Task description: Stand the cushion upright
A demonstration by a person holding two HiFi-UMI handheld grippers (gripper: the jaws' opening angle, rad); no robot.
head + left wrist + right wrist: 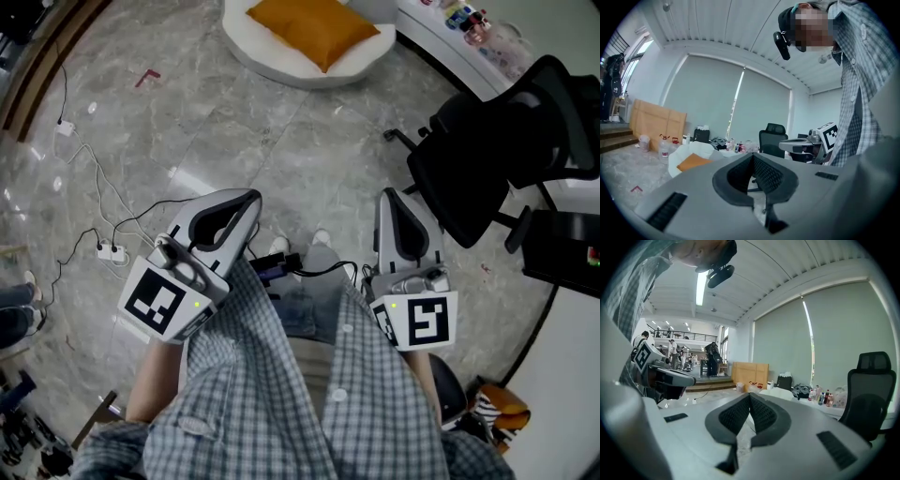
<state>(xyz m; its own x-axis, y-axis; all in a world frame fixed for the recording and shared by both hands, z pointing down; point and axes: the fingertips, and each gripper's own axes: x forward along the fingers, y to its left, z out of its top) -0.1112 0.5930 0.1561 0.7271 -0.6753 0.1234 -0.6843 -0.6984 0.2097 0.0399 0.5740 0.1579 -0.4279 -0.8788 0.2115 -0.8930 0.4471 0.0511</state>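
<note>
The orange cushion (314,28) lies flat on a white round seat (272,58), well ahead of both grippers and roughly between the lines they point along. One corner points back toward the person, and its long axis runs slantwise across the seat. The left gripper (249,199) and the right gripper (387,196) hang over the grey floor (309,150), each with its jaws pressed together on nothing. A black office chair (497,159) stands just to the right of the right gripper.

We stand in an open office hall: polished stone floor (281,141), black office chair (511,155), wide roller blinds (834,333), a power strip (112,251).
</note>
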